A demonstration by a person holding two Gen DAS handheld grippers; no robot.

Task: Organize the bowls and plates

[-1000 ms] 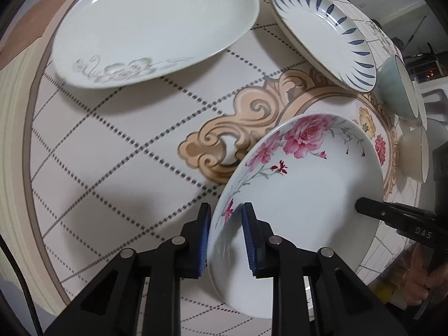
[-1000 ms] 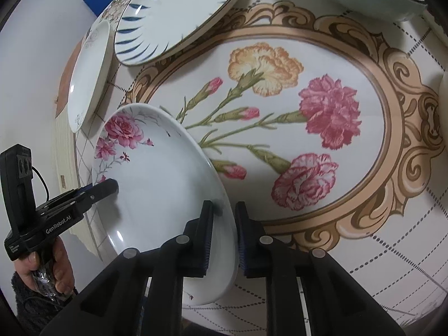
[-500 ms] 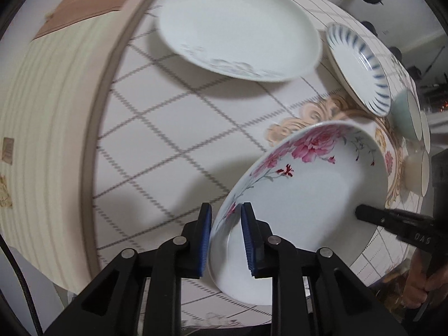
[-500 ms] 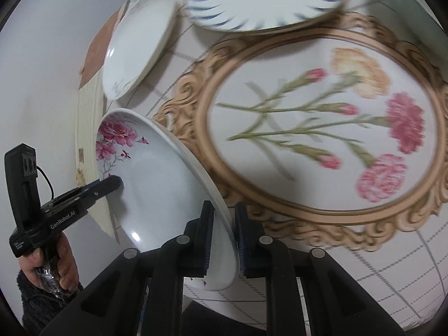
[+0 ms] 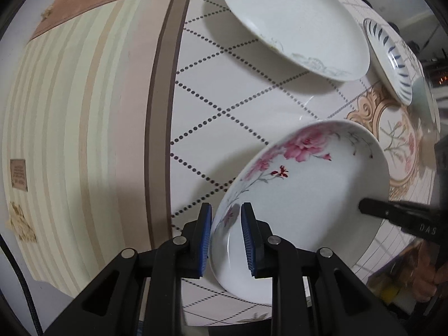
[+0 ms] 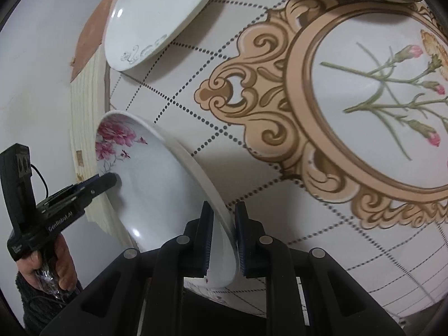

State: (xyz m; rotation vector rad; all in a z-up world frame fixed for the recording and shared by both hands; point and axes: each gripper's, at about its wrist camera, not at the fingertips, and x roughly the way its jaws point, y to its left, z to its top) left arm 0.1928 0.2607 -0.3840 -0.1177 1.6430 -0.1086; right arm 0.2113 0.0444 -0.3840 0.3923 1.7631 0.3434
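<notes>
Item: white ceramic plate with pink rose print [image 5: 302, 196], held tilted above the tabletop [image 5: 238, 89], over its near edge, between two grippers.

Left gripper [image 5: 225, 238]: blue-padded fingers [image 5: 203, 238] closed on the plate's near rim, one pad inside, one under.

Right gripper [image 6: 222, 240]: fingers [image 6: 205, 240] clamped on the opposite rim; in the left view its black tip rests on the plate's inner face.

Surroundings: tabletop cover with dotted diamond grid and a beige scroll-framed carnation medallion [image 6: 378, 106]. Plain white oval plate with grey scroll motif [image 5: 296, 22] lies beyond, apart from the held plate. White plate with dark blue rim dashes [image 5: 392, 58] sits just beside it, farther right. A striped cloth overhang [image 5: 78, 128] drops at the left edge. A person's hand [image 6: 47, 268] grips the left tool's handle.
</notes>
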